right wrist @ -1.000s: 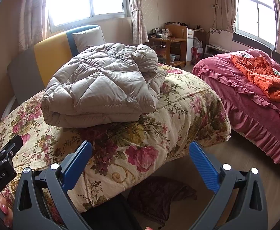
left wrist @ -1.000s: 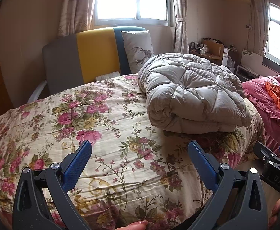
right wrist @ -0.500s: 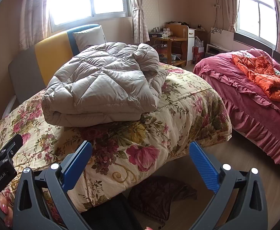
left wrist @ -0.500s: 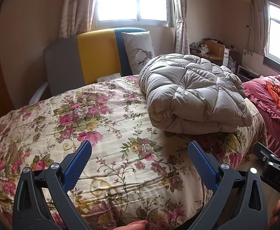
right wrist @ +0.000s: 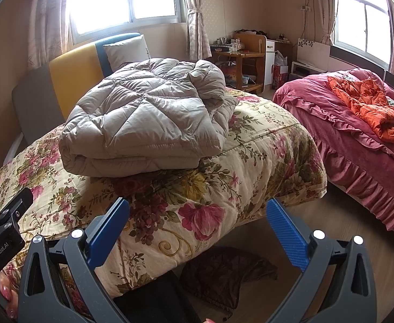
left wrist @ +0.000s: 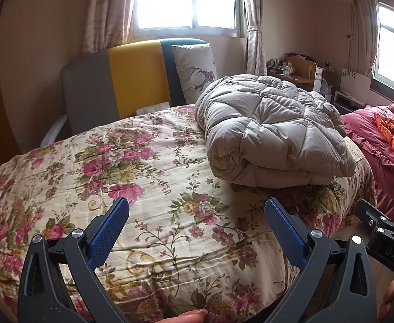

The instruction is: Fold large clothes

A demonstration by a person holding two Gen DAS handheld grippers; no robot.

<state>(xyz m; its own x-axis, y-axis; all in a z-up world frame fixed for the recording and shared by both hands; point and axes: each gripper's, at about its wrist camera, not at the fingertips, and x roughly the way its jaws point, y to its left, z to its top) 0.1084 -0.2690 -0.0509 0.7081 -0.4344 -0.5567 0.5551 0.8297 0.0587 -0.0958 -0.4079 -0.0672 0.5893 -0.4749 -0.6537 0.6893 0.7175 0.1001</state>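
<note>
A grey quilted down coat [left wrist: 272,132] lies folded in a thick bundle on the floral bedspread [left wrist: 132,177], toward the bed's right side; it also shows in the right wrist view [right wrist: 148,115]. My left gripper [left wrist: 197,216] is open and empty, held above the near part of the bed, well short of the coat. My right gripper [right wrist: 197,218] is open and empty, over the bed's near corner [right wrist: 224,188], below the coat. Each gripper shows at the edge of the other's view.
A yellow, grey and blue headboard [left wrist: 132,78] and a pillow [left wrist: 197,72] stand behind the coat. A second bed with a pink cover [right wrist: 358,145] holds an orange garment [right wrist: 369,107]. A dark cloth [right wrist: 224,271] lies on the floor. A wooden desk [right wrist: 245,56] stands at the back.
Both grippers have drawn back a little and risen slightly, so the coat sits marginally higher in view. Jaws stay open; the coat has not moved.
</note>
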